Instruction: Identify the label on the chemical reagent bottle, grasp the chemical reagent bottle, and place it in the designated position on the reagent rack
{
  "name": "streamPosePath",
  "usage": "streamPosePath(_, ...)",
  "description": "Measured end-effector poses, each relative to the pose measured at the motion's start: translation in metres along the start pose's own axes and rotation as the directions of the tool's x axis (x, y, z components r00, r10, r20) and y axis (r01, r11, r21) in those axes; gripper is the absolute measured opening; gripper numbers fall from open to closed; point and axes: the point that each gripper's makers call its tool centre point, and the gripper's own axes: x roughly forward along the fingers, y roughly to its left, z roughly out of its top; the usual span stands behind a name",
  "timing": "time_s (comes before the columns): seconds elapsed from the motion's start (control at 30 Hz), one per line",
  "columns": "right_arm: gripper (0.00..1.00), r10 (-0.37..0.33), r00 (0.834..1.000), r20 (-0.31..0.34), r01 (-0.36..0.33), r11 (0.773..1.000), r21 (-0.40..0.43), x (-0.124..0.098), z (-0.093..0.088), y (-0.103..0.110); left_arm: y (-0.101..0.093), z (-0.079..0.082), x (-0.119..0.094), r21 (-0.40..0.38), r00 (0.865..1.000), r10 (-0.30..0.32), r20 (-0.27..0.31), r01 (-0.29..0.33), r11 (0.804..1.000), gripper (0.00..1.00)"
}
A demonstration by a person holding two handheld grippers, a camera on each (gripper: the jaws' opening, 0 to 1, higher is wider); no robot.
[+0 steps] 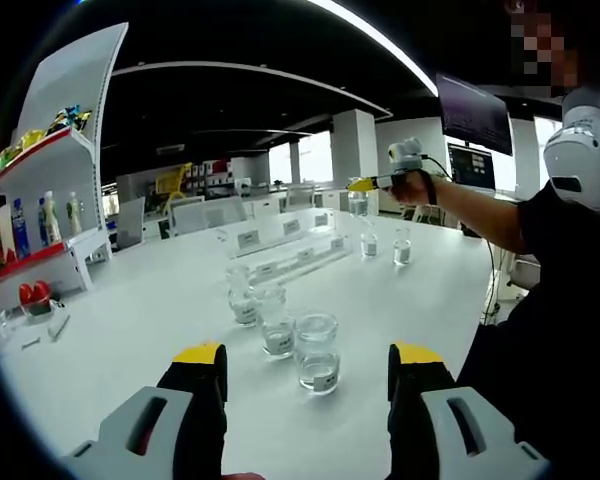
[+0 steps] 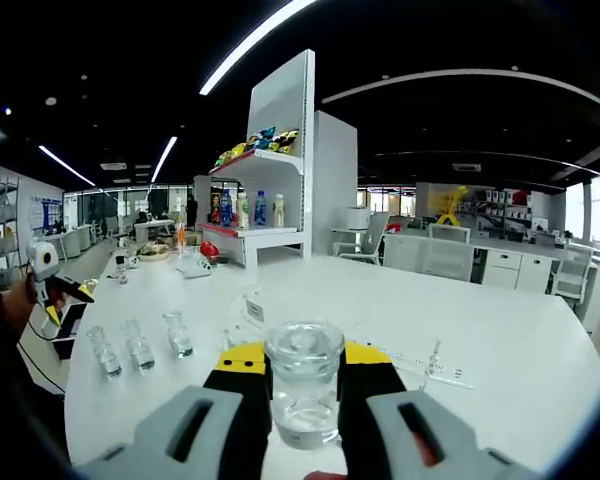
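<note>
Clamped between right gripper (image 2: pixel 302 385) jaws: clear reagent bottle (image 2: pixel 303 390), lifted above white table (image 2: pixel 540 350). Left gripper (image 1: pixel 308 372) spread, holding nothing, four bottles (image 1: pixel 318 352) just ahead; farther off, clear reagent rack (image 1: pixel 280 245), unlike right gripper view's shelf unit (image 2: pixel 270 160).

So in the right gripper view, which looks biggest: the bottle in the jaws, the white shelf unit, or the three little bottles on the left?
As they look in this view:
1. White shelf unit
2. Held glass bottle; it looms because it is nearest the camera
3. Three small bottles, all alike, so I would not rank them against each other.
</note>
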Motion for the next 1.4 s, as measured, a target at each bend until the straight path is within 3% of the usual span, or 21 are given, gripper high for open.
streamPosePath(1.4, 0.24, -0.081, 0.996, -0.032, 0.082, 0.996, 0.031, 0.051, 0.008, -0.054, 0.009, 0.000, 0.001, -0.009, 1.000, 0.006, -0.007, -0.006, 1.000, 0.65)
